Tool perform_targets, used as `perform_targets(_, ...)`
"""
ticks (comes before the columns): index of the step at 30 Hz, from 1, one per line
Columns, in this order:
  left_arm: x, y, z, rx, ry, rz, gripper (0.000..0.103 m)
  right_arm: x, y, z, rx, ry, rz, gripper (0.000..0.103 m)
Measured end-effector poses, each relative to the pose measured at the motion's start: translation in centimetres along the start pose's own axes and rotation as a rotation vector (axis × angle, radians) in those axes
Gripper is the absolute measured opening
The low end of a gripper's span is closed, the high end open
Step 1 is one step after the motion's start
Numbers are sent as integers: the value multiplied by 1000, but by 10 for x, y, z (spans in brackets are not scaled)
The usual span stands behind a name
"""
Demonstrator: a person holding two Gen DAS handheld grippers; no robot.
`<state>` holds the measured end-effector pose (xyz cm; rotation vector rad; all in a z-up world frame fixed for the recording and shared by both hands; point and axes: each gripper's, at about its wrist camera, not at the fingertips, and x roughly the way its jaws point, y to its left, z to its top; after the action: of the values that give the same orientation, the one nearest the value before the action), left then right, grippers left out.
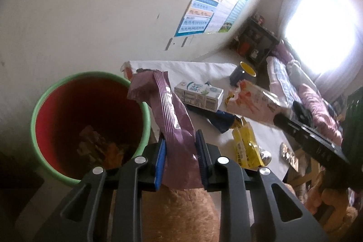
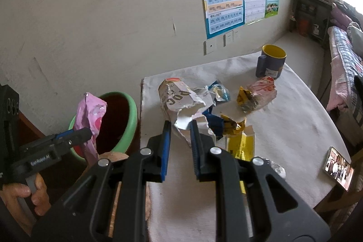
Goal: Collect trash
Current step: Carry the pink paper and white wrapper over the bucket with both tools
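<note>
My left gripper (image 1: 179, 140) is shut on a pink-purple snack wrapper (image 1: 172, 115) and holds it upright beside the rim of the red bin with a green rim (image 1: 90, 76); it also shows in the right wrist view (image 2: 90, 115). The bin (image 2: 130, 115) stands left of the table and holds some wrappers. My right gripper (image 2: 179, 128) is shut on a torn white paper bag (image 2: 181, 103) above the table. Blue (image 2: 215, 124), gold (image 2: 233, 126) and yellow (image 2: 240, 146) wrappers lie on the white tablecloth (image 2: 283, 128).
A blue mug with a yellow inside (image 2: 271, 61) stands at the table's far end. A pink packet (image 2: 263, 90) lies near it. A phone (image 2: 339, 168) lies at the right edge. A milk carton (image 1: 199, 95) lies on the table. A bed (image 2: 347, 60) stands at the right.
</note>
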<state>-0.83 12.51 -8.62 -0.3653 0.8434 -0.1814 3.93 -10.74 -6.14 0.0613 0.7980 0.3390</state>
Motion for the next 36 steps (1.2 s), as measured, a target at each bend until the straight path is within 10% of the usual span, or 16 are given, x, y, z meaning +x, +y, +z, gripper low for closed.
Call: perform_targets(36,8,94,14,-120,-12,214,22,75,112,19,-147,124,207,18)
